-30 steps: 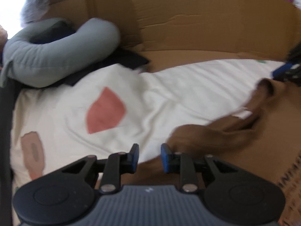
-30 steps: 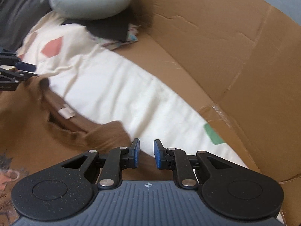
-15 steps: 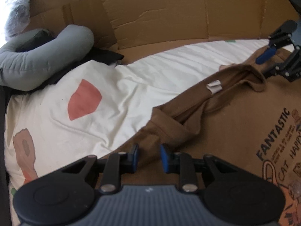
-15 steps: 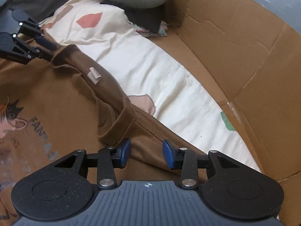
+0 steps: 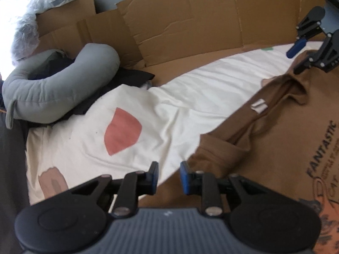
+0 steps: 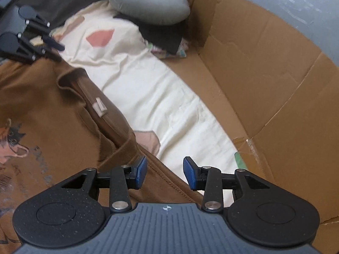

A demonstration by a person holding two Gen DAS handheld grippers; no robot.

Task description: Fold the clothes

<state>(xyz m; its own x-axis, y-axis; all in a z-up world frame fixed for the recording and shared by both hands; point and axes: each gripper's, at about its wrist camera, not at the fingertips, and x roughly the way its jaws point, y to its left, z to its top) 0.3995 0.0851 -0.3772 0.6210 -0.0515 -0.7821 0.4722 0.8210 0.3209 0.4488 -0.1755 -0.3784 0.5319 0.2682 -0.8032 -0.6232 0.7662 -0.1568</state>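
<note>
The brown T-shirt (image 5: 275, 131) now lies spread front-up on the cream sheet (image 5: 190, 89) of the bed, where a second ago its collar end was bunched and held up off the sheet. The neckline with its small white label (image 5: 259, 105) points toward the cardboard wall (image 5: 190, 21), and the printed cat design shows on the chest.

The right hand-held gripper (image 6: 165, 172) has just let go: its jaws have been opening and now stand apart over the shoulder seam, with cloth below them but nothing pinched. The left hand-held gripper (image 5: 169, 177) hovers at the other shoulder edge, its jaws a narrow gap apart and empty as far as I can see.

To my eye the laying-out step is finished, so the shirt looks ready for a first fold, though the collar area is rumpled and may want smoothing. A grey neck pillow (image 5: 53, 89) sits well clear in the corner.
</note>
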